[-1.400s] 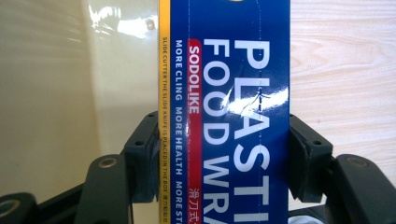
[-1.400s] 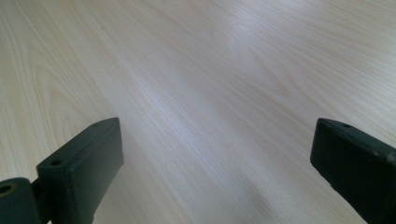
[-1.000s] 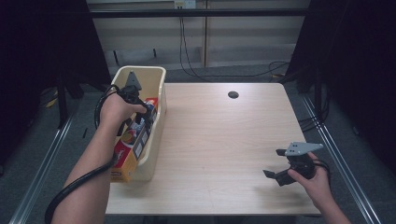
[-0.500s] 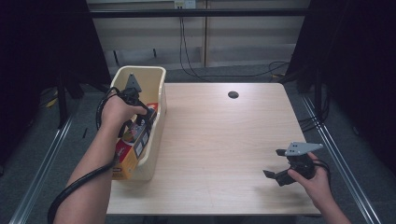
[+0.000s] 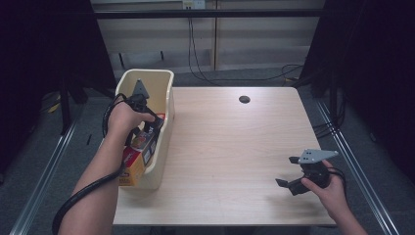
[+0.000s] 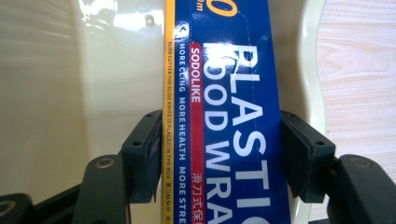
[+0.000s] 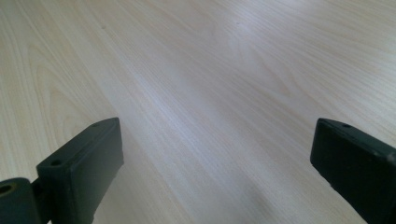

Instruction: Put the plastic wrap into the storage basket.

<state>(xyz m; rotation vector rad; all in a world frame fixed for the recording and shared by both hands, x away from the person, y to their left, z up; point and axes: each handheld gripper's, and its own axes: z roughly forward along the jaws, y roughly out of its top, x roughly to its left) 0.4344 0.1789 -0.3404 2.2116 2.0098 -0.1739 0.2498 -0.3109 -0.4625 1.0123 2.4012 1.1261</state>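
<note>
At the frame's left, inside the cream bin (image 5: 164,110), the left gripper (image 6: 219,154) clamps the plastic wrap box (image 6: 224,116) — light, stiff cardboard, best held across its narrow sides; the right gripper (image 5: 293,172) gapes empty.

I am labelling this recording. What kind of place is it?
Probably a lab or recording workstation, not a home: a bare wooden table ringed by black curtains, loose cables on the floor, and a cream bin.
</note>
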